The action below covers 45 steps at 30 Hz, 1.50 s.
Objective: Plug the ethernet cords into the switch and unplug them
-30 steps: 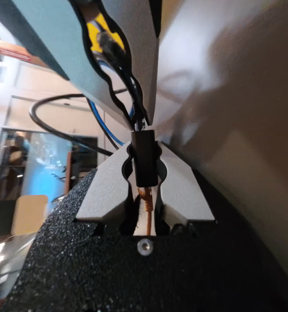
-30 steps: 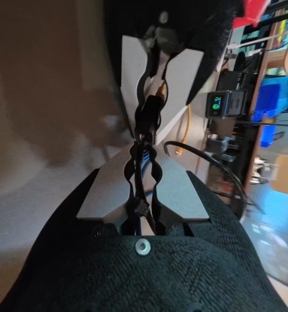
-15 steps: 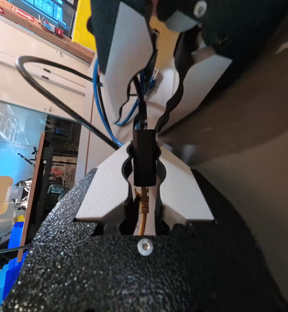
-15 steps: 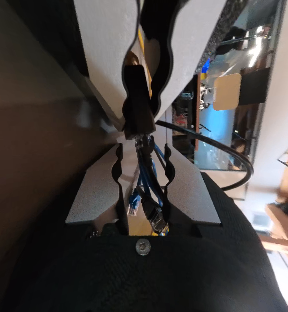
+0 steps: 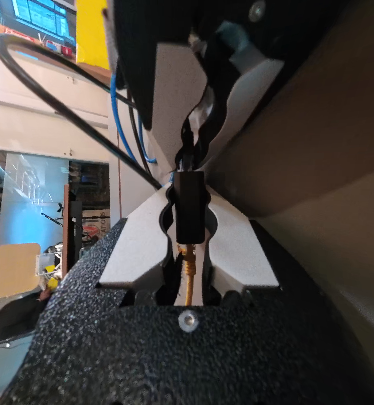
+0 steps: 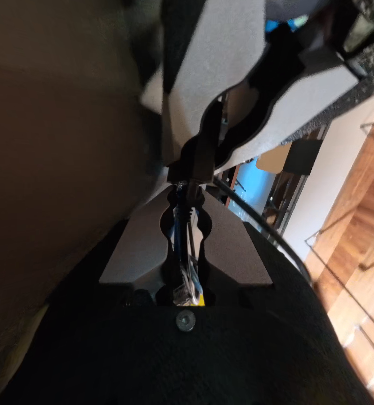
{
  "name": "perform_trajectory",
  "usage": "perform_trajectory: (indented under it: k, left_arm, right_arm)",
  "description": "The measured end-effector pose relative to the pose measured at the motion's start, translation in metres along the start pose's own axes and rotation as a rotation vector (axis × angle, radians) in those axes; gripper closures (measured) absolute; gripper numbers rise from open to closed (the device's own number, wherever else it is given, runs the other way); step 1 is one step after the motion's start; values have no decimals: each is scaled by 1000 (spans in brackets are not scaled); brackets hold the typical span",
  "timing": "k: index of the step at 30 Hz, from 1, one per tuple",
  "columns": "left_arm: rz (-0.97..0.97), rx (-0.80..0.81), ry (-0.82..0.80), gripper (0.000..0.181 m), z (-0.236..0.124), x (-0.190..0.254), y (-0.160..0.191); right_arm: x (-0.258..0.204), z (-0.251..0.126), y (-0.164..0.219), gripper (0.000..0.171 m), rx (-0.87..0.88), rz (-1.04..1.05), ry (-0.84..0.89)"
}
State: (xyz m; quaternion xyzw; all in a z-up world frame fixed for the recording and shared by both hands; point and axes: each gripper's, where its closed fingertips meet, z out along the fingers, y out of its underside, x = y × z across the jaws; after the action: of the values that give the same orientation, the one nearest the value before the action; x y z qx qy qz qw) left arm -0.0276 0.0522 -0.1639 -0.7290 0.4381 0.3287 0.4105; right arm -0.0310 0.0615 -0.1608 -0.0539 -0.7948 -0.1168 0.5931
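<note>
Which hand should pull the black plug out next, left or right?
Probably the right. Its tongs are closed around the black plug at the switch, while the left tongs are clamped on the switch, bracing it.

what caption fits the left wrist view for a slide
Left gripper clamps a small black switch, yellow cord plugged in behind, while the right gripper holds a black plug at its far end.
</note>
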Motion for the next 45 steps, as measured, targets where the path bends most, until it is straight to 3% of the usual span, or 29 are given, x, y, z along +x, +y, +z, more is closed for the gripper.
perform_trajectory:
  k: [5,14,21,27,31,34,45]
  left_arm:
    - [-1,59,51,158,-7,3,-7]
    - [-1,185,-26,158,-22,-5,-25]
    - [4,269,-22,159,-36,9,-36]
    - [-34,224,37,159,-34,21,-28]
    - [-68,195,54,159,-33,24,-20]
    - [-44,193,50,159,-32,25,-21]
    - [-52,201,68,159,-34,27,-19]
  right_arm:
    - [-1,-8,-3,156,125,-162,-63]
    - [13,-26,-2,155,246,-164,16]
    - [4,-43,-12,157,362,21,-74]
    - [-7,-43,-17,156,374,239,-133]
    - [-4,-57,-21,139,443,505,-126]
    - [-5,-64,-30,157,493,510,-147]
    - [-5,-55,-38,159,494,509,-221]
